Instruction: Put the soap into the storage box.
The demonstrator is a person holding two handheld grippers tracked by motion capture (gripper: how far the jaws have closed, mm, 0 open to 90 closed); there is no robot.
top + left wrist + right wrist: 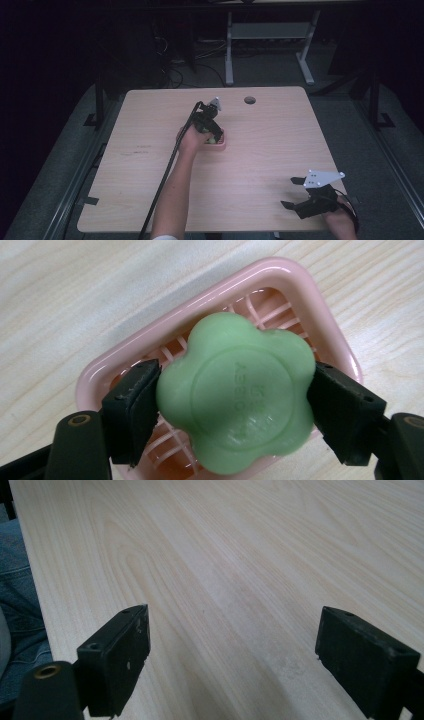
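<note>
Two pads of my left tool (235, 400) pinched the green soap (237, 395) by its sides, right over the pink dish (295, 280) mid-worktop (270, 150). I judged this the placing-or-lifting step; next called for a steady vertical move. The soap was flower-shaped, glossy, stamped with letters. My right tool (232, 655) idled, spread.

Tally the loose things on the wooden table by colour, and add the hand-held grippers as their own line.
Green: 1, the flower-shaped green soap bar, clamped between the jaws of the left gripper
Pink: 1, the pink plastic slatted soap dish beneath it
Black grippers: 2, the left gripper and the right gripper, open above bare table
Total: 4
</note>
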